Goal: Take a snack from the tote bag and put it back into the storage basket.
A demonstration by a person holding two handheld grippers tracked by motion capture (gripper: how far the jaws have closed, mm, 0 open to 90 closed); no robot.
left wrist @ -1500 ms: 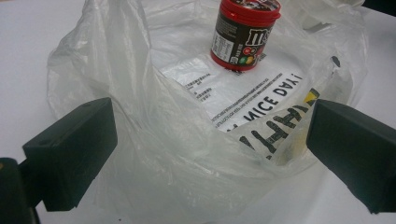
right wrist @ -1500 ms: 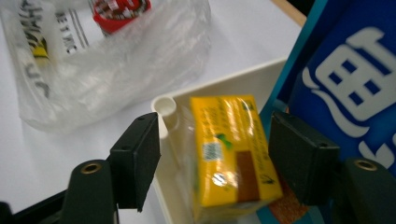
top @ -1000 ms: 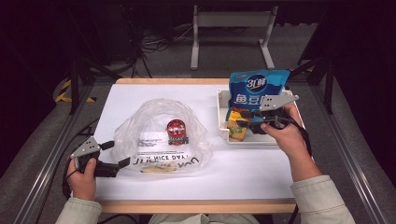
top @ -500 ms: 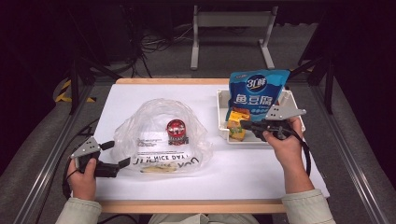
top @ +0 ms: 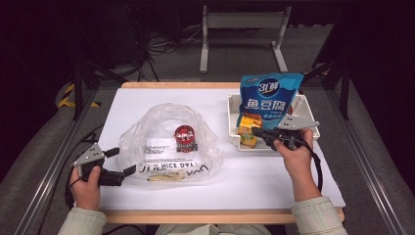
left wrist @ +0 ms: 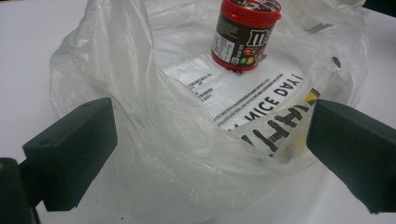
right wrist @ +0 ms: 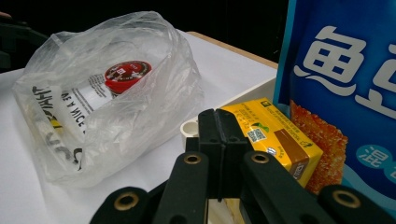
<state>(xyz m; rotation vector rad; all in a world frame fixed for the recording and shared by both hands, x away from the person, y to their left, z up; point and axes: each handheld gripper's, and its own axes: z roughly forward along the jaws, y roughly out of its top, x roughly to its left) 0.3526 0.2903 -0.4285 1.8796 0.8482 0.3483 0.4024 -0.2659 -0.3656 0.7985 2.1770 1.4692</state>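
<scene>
A clear plastic bag (top: 166,142) with black lettering lies on the white table, its mouth toward my left gripper (top: 122,160). Inside it stands a red-lidded candy jar (top: 185,137). In the left gripper view the left gripper (left wrist: 210,154) is open, its jaws wide on either side of the bag's (left wrist: 140,93) rim, and the jar (left wrist: 245,32) stands farther in. My right gripper (top: 254,131) is shut with nothing between its jaws. Its tip (right wrist: 216,135) sits at the near-left corner of the white tray (top: 308,105), next to a yellow carton (right wrist: 275,135) and a blue snack pouch (right wrist: 345,84).
The blue pouch (top: 266,98) stands upright in the tray with the yellow carton (top: 247,129) in front of it. A metal stand (top: 242,29) and cables lie on the floor beyond the table's far edge. Bare white tabletop stretches between the bag and the tray.
My right hand has sunk a little toward the tray's front edge, and its gripper now points at the yellow carton. The left gripper and the bag have not moved.
</scene>
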